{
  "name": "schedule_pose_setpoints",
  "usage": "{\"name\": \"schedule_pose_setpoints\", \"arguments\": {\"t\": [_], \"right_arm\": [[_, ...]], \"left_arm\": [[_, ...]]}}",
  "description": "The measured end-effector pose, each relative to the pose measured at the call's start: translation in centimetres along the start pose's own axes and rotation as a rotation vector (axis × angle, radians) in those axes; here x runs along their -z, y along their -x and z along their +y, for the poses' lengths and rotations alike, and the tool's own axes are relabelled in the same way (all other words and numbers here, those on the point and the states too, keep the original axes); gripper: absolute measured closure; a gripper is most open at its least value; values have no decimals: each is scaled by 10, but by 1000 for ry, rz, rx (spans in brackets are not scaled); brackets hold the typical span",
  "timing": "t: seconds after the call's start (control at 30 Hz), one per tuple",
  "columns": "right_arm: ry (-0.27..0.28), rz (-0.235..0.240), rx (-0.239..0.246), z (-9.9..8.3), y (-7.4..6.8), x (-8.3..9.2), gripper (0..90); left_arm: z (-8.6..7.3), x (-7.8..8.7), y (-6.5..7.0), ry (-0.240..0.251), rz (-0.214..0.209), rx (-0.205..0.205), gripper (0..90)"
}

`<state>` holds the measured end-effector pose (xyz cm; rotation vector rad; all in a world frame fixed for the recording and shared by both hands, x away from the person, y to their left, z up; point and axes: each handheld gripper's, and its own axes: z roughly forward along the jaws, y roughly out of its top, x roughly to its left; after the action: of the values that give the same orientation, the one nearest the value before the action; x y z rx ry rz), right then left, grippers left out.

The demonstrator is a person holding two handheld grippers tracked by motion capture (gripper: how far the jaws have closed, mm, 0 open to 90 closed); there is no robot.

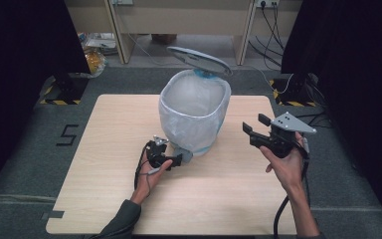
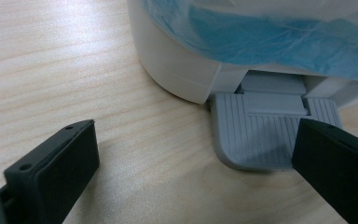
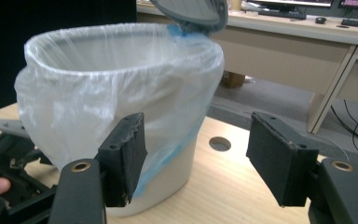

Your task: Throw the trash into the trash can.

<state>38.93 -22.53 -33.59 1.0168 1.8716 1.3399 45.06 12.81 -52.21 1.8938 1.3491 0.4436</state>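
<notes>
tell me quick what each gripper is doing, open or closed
Left gripper: open, holding nothing, one jaw over the bin's pedal.
Right gripper: open, empty.

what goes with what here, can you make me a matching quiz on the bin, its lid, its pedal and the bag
Things:
1. bin lid
2. foot pedal
3. bin liner
4. right tongs

States:
A. grey, ribbed, at the bin's base by the left tongs
B. clear plastic, folded over the rim
C. raised open
D. open, held off the table

Pairs: 1-C, 2-A, 3-B, 4-D
</notes>
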Motion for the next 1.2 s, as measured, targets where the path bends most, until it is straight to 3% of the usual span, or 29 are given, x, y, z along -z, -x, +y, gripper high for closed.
{"name": "schedule_pose_setpoints", "arguments": {"t": [0.2,0.93,1.2], "right_arm": [[-19,-1,-8,-11,0,0,355],[-169,1,-63,-92,-2,-10,334],[-199,-6,-61,-112,-8,-14,333]], "left_arm": [[0,0,0,0,0,0,0],[0,0,0,2,1,1,0],[0,0,0,3,1,2,0]]}}
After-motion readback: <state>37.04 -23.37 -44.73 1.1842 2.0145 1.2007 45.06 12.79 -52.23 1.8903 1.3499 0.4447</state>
